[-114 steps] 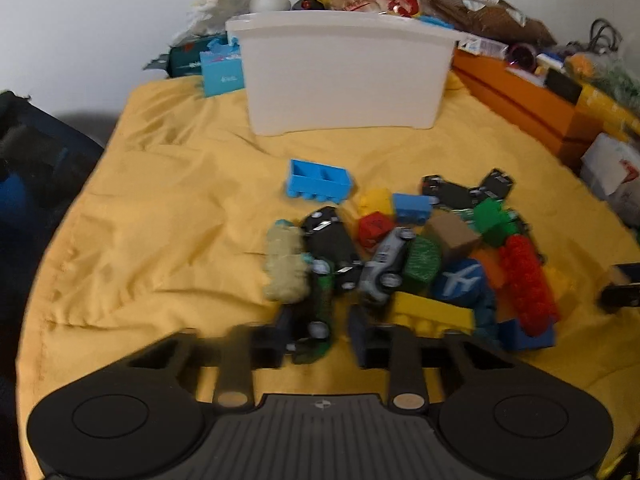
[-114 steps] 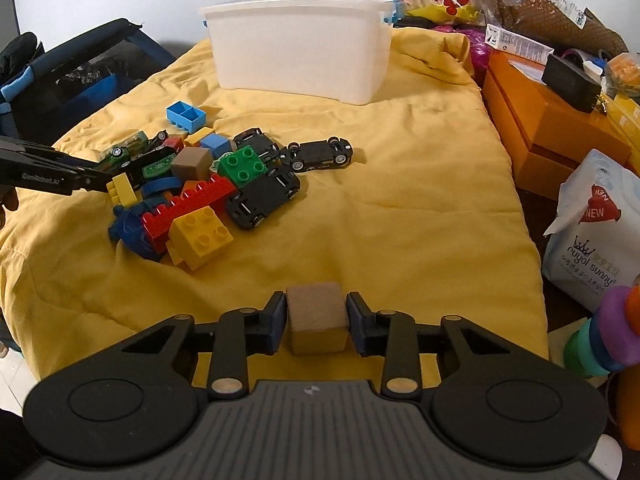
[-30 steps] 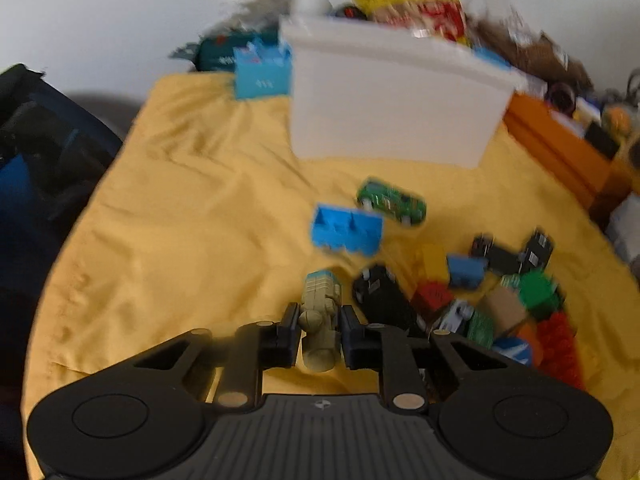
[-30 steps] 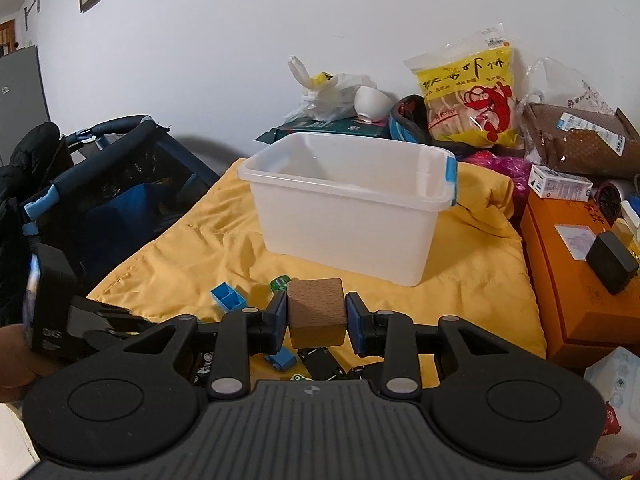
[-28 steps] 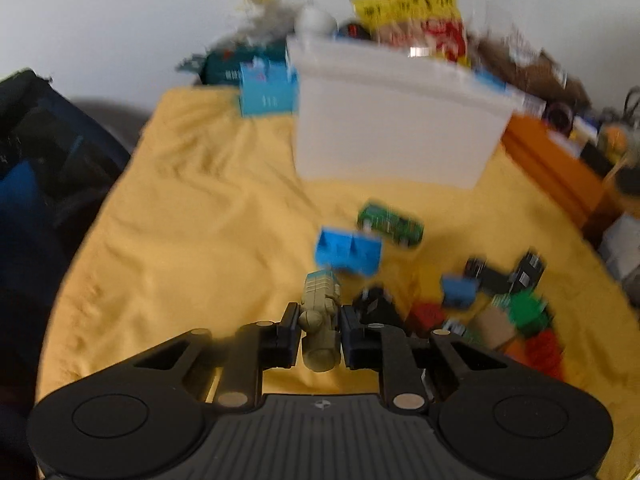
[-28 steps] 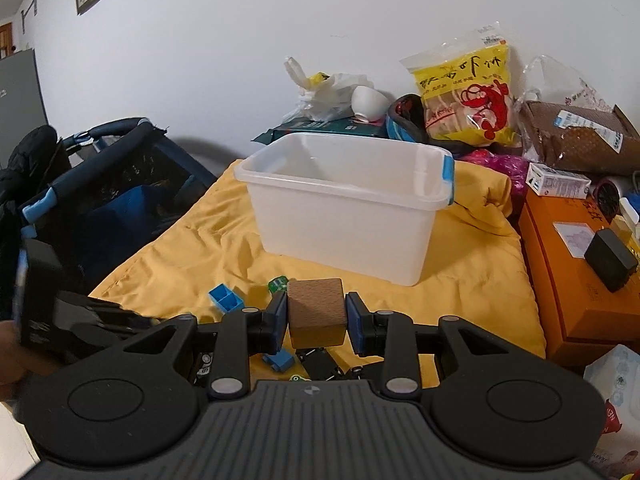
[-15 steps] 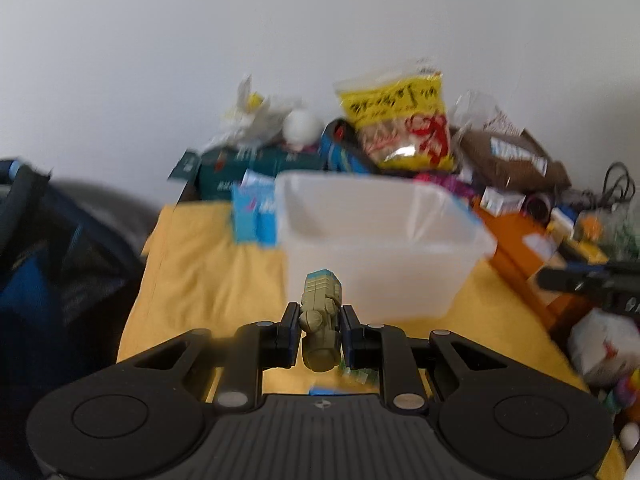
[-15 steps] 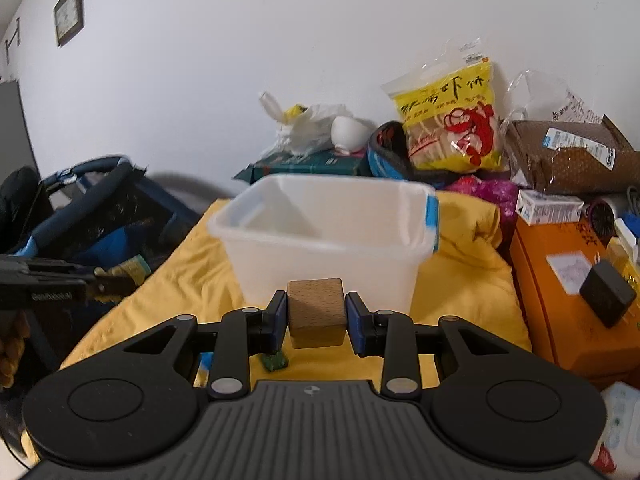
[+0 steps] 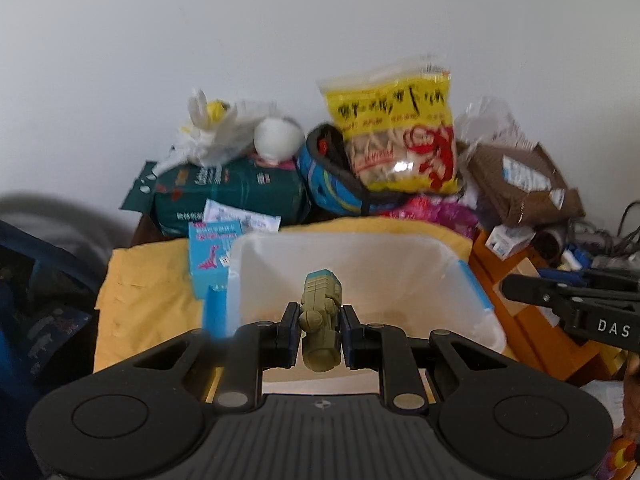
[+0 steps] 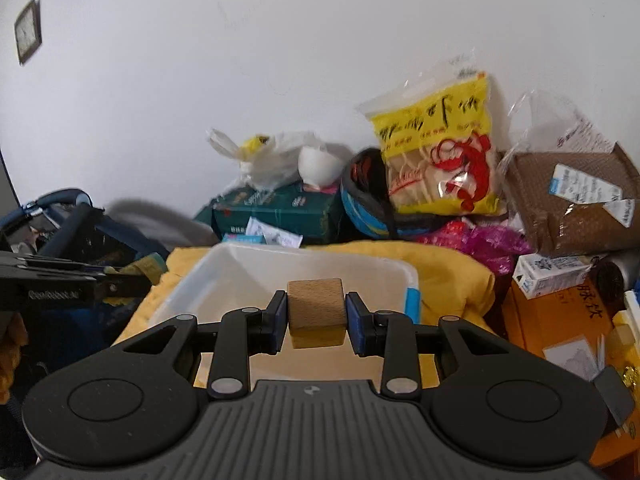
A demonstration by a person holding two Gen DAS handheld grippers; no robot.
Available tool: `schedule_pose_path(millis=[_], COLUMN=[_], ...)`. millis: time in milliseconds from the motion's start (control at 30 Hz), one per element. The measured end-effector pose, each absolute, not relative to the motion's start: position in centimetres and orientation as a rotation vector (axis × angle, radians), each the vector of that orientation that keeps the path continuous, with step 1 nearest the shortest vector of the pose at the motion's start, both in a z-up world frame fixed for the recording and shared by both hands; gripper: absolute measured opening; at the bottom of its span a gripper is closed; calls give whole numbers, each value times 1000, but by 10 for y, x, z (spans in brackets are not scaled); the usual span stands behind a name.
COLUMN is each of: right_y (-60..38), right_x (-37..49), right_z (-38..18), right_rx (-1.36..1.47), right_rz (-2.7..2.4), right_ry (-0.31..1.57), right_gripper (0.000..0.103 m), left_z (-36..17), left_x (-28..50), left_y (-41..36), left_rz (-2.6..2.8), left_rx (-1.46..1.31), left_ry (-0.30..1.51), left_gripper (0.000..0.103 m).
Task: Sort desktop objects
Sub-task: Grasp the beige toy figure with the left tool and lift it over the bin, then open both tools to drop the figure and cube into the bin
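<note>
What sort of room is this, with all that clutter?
Probably a lived-in home: a yellow blanket under a white plastic bin, a snack bag against the wall, and a small clock hanging.

Matt wooden block [image 10: 317, 307], translucent plastic bin [image 10: 224, 276]

A yellow snack bag [image 9: 394, 136] leans on the wall far beyond the fingers, right of centre. Left of it sit a white plastic bag [image 9: 218, 132] and green box [image 9: 228, 194]; orange boxes [image 10: 560, 320] lie right.
</note>
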State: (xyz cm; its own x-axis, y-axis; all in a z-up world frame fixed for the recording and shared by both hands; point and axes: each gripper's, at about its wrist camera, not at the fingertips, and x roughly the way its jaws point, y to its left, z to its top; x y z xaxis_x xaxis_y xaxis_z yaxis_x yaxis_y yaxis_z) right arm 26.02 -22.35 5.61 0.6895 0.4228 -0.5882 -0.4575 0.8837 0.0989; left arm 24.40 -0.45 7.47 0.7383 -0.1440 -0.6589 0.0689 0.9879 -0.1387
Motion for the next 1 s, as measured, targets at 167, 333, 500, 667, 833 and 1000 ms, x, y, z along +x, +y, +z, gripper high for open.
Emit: schedule_pose_path(millis=[167,333,500,667,833,1000], right_y=[-212,-205,-213,-234,-253,-268], right_x=[283,295,278,224,155,86], right_z=[39,34,41,34,-16,-64], right_rx=[-82,-117,-119,-89,-140,-172], right_rz=[477,448,472,510,503,496], right_ry=[722,702,668,612,657,721], right_gripper=[35,71,71,94,95,94], left_z=[64,56,50,29,-19,-51], left_x=[264,269,242,169,94,35], left_y=[-10,-8,0,4,-2,-13], left_rz=[-83,-18,-35,-84,-108,-118], left_rx=[-85,-71,-98,-54,-22,-56], left_ry=[773,776,772,723,772,809], left_gripper=[32,73,73,73,73,73])
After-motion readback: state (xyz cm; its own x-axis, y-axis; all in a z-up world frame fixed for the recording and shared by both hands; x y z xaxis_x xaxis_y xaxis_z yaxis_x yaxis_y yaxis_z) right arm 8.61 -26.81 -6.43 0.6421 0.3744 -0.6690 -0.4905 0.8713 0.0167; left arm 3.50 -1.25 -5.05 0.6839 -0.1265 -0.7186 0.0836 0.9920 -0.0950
